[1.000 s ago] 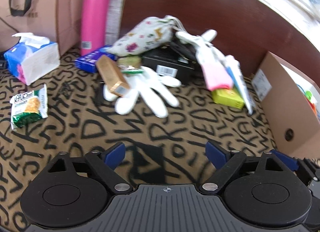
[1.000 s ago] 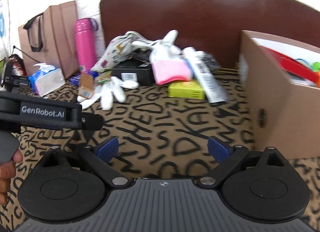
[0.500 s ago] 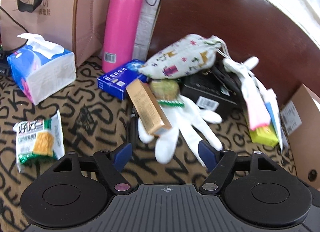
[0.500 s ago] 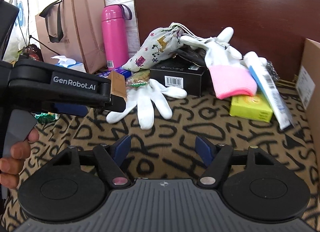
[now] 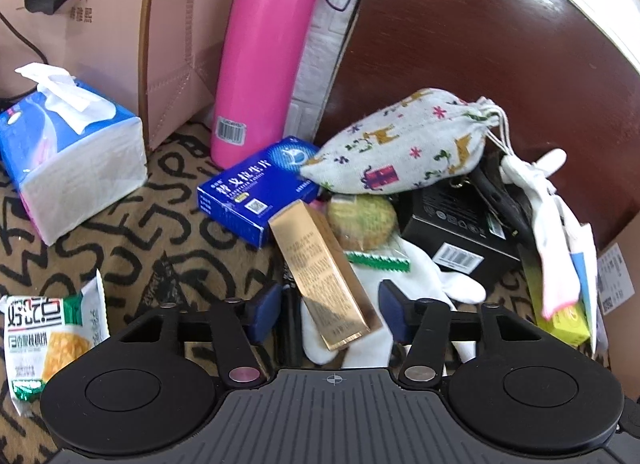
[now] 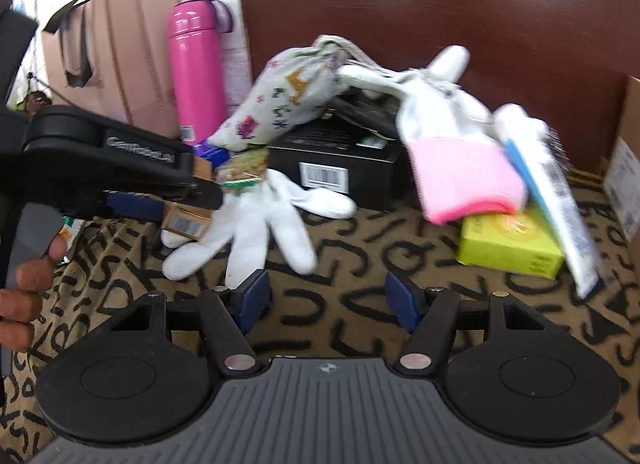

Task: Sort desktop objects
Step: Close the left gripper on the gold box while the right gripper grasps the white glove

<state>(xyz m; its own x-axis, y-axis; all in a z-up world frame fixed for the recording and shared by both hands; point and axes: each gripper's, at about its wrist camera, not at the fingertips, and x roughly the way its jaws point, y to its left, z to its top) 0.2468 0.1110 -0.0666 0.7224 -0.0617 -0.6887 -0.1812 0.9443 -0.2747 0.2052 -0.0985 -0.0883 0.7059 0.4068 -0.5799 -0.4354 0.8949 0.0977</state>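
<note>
A gold box [image 5: 324,272] lies tilted across a white glove [image 5: 432,280], with a round green snack pack [image 5: 366,224] behind it. My left gripper [image 5: 328,310] is open, its blue pads on either side of the gold box's near end without touching. In the right wrist view the left gripper [image 6: 152,200] reaches over the gold box [image 6: 186,222] beside the white glove [image 6: 260,224]. My right gripper [image 6: 328,300] is open and empty, just in front of the glove's fingertips.
A pink bottle [image 5: 268,52], blue box [image 5: 256,192], printed pouch [image 5: 404,148], black box [image 5: 460,232], tissue pack [image 5: 68,152] and cracker pack [image 5: 48,344] lie around. A pink-cuffed glove [image 6: 452,144], yellow box [image 6: 508,244] and cardboard box [image 6: 628,160] sit right.
Both grippers have moved forward toward the pile. The left one now straddles the gold box's near end; its jaws have narrowed a little. The right one has neared the white glove.
</note>
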